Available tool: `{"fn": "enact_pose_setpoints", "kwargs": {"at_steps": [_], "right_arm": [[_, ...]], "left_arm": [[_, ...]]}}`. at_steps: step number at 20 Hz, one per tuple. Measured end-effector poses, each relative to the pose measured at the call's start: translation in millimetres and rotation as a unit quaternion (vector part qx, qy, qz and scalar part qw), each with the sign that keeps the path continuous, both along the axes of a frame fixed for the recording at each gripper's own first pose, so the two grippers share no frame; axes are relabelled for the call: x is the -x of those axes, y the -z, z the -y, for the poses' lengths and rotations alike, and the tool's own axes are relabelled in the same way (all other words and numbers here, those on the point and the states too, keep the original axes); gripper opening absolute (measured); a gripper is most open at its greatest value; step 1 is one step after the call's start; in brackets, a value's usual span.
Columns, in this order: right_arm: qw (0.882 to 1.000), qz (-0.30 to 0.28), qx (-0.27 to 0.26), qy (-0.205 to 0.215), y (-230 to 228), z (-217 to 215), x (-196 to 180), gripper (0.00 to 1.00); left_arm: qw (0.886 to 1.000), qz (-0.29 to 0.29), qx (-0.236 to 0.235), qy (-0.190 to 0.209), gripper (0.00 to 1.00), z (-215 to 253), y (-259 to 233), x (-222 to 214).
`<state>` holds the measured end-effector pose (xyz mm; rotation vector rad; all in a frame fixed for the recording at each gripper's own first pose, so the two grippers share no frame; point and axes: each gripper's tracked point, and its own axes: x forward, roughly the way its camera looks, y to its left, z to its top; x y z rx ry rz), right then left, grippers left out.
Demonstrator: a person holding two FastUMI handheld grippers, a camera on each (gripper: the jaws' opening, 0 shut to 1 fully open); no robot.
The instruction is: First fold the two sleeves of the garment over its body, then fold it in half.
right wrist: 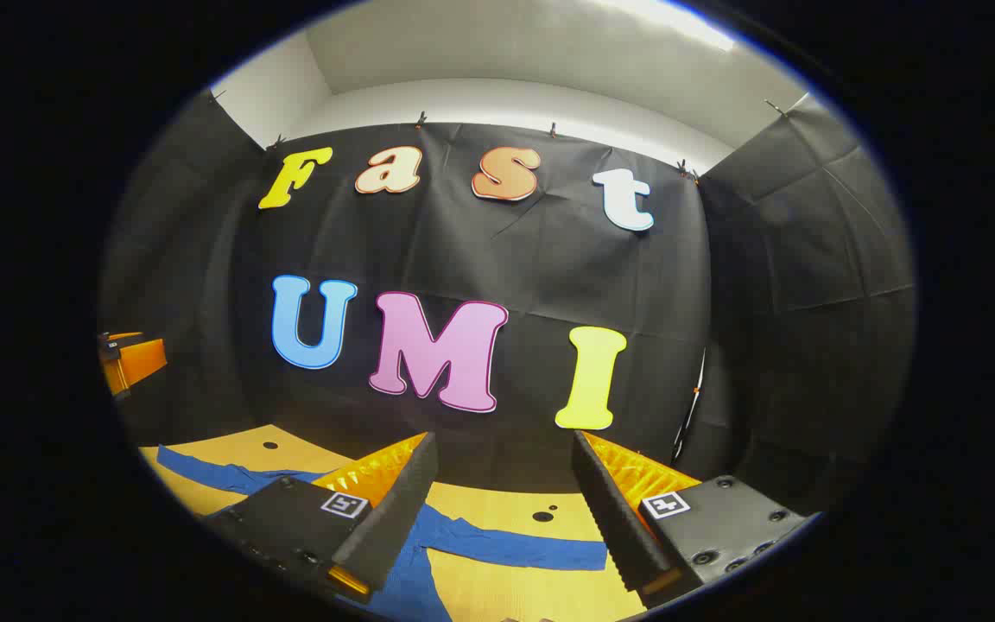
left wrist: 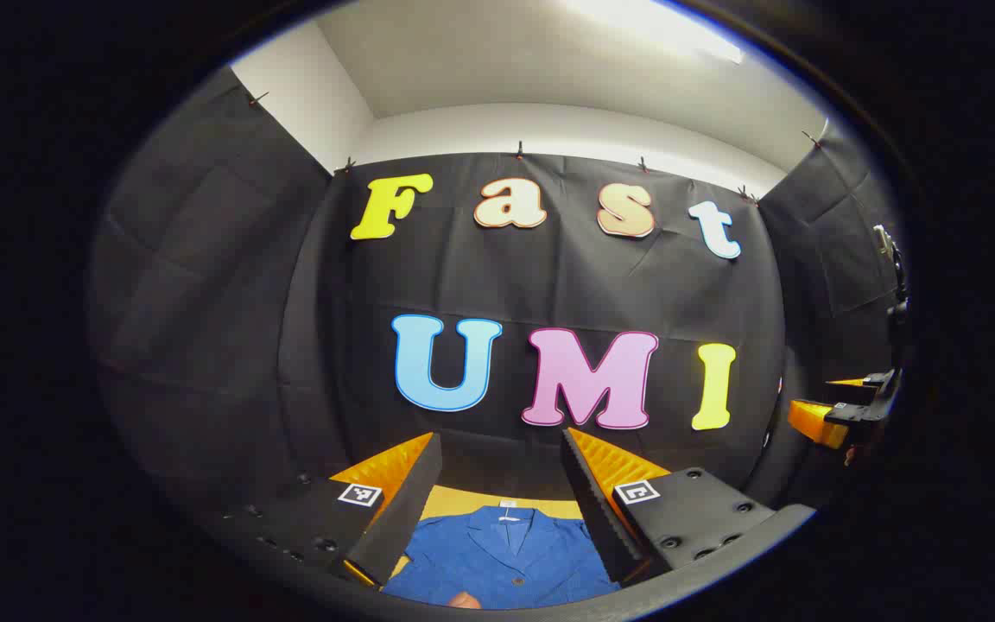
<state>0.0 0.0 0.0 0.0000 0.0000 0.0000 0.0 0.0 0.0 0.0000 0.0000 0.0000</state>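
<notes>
A blue collared garment (left wrist: 497,557) with buttons lies flat on the wooden table (left wrist: 463,501), collar toward the back wall. In the left gripper view it shows low between the fingers of my left gripper (left wrist: 500,442), which hovers open above it with nothing held. In the right gripper view one blue sleeve (right wrist: 519,546) stretches out to the right across the table (right wrist: 497,596), and the other sleeve (right wrist: 221,475) lies spread at the far left. My right gripper (right wrist: 504,442) is open over the right sleeve, holding nothing.
The black cloth wall closes the booth behind and on both sides. The table shows small dark holes (right wrist: 542,516). Each gripper appears at the edge of the other's view: right gripper (left wrist: 843,415), left gripper (right wrist: 130,358).
</notes>
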Motion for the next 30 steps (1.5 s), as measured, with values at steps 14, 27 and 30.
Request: {"fn": "enact_pose_setpoints", "kwargs": {"at_steps": [14, 27, 30], "right_arm": [[1.0, -0.016, -0.008, 0.019, 9, 18, 10, 0.93], [0.999, -0.032, -0.015, 0.033, 26, 30, 5, 0.99], [0.999, -0.033, -0.01, 0.036, 28, 32, 4, 0.99]], "left_arm": [[1.0, -0.007, -0.01, 0.017, 0.8, 14, 0, 1], [0.999, -0.013, -0.012, 0.028, 0.8, 26, 2, -4], [0.999, -0.018, -0.01, 0.03, 0.8, 25, 6, -6]]}}
